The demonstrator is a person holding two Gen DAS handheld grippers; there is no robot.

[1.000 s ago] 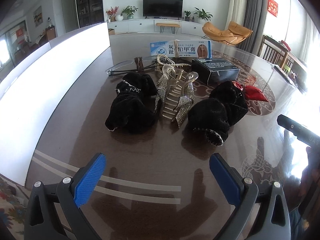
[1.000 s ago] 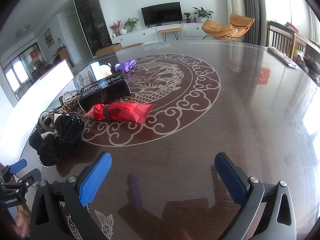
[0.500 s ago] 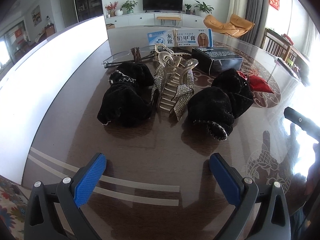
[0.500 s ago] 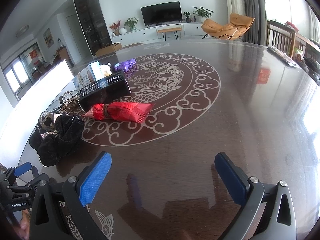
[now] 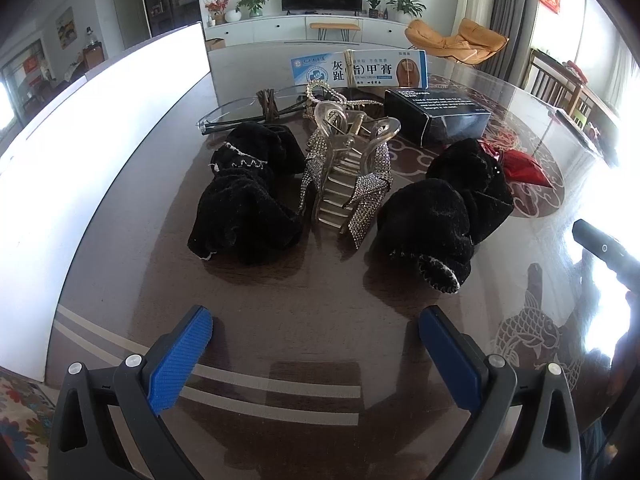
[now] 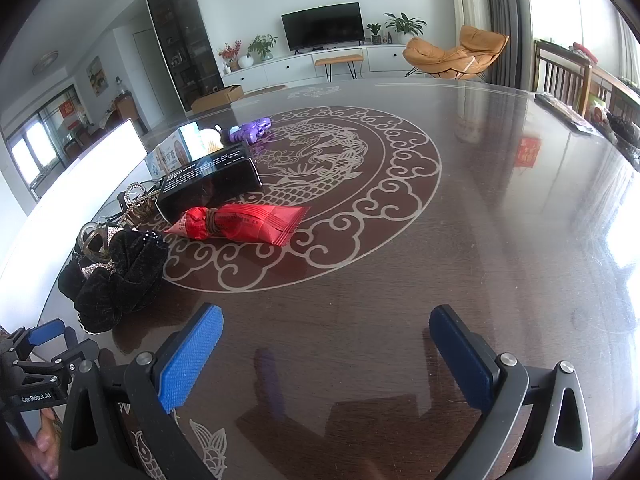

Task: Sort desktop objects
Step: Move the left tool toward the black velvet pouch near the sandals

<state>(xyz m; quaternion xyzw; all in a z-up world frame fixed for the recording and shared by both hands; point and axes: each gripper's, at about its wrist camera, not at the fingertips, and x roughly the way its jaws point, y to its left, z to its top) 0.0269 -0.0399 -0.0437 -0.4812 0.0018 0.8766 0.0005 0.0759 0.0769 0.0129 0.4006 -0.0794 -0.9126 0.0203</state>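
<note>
In the left wrist view a rhinestone hair claw clip point(image 5: 348, 176) lies between two black scrunchies, one left point(image 5: 246, 196) and one right point(image 5: 444, 208). Behind them are glasses point(image 5: 240, 110), a black box point(image 5: 438, 114), a blue-white ointment box point(image 5: 360, 70) and a red packet point(image 5: 522, 166). My left gripper point(image 5: 316, 344) is open and empty, just short of the clip. In the right wrist view my right gripper point(image 6: 326, 344) is open and empty over bare table; the red packet point(image 6: 244, 224), black box point(image 6: 208, 182), a scrunchie point(image 6: 120, 276) and a purple toy point(image 6: 250, 132) lie to its left.
The dark glossy table point(image 6: 480, 220) has a white dragon medallion. A white panel point(image 5: 80, 140) runs along the table's left edge. A remote point(image 6: 560, 110) lies at the far right. The left gripper shows at the lower left of the right wrist view point(image 6: 44, 344).
My left gripper has moved forward toward the hair clip and scrunchies, which now look larger and nearer. The right gripper has stayed in place.
</note>
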